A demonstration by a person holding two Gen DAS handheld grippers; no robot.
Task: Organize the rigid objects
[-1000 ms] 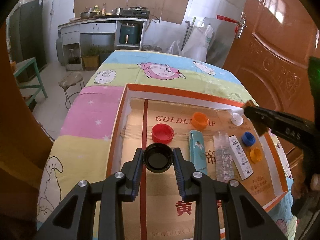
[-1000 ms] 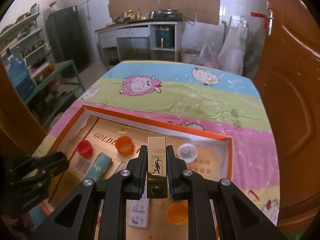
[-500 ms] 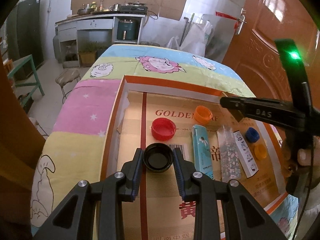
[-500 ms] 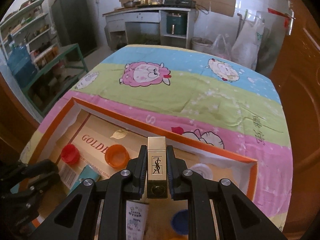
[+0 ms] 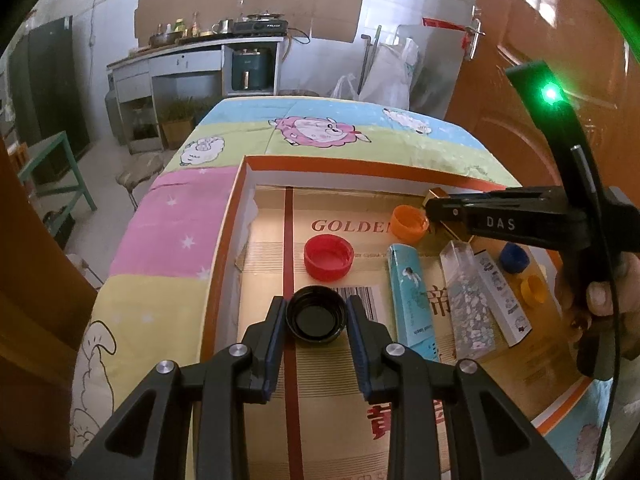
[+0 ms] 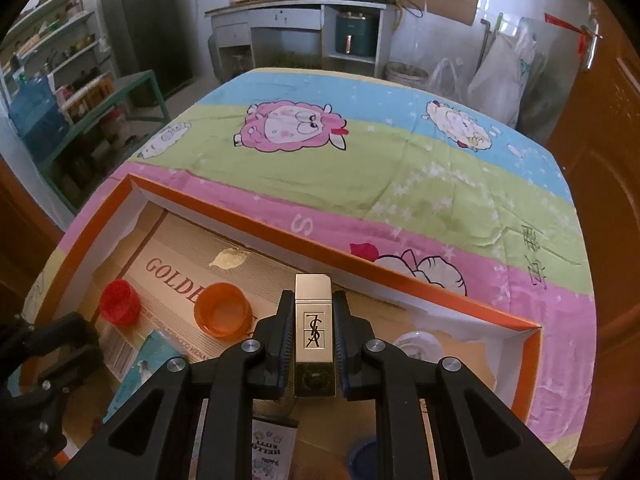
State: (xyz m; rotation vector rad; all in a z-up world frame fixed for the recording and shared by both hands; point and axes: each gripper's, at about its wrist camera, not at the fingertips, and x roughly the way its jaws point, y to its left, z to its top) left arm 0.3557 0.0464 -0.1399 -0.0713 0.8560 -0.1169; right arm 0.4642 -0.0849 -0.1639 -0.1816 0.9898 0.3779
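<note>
My left gripper point(image 5: 316, 305) is shut on a black bottle cap point(image 5: 316, 318), open side up, low over the near left of the orange-rimmed cardboard tray point(image 5: 360, 166). My right gripper point(image 6: 313, 297) is shut on a gold lipstick tube point(image 6: 313, 332) with a black logo, held over the tray's far side. In the left wrist view that gripper point(image 5: 440, 210) reaches in from the right, its tip by the orange cap point(image 5: 409, 222). A red cap point(image 5: 328, 257) lies just beyond the black one.
On the tray floor lie a teal box point(image 5: 412, 300), a clear sparkly tube point(image 5: 466, 300), a white printed box point(image 5: 502, 298), a blue cap point(image 5: 514, 256) and a yellow cap point(image 5: 532, 289). A clear cap point(image 6: 418, 344) sits near the far wall. A cartoon cloth point(image 6: 360, 152) covers the table.
The right gripper has come leftward and lower over the tray with the gold tube, from near the white cap to beside the orange cap. The left gripper has kept its place and its cap.
</note>
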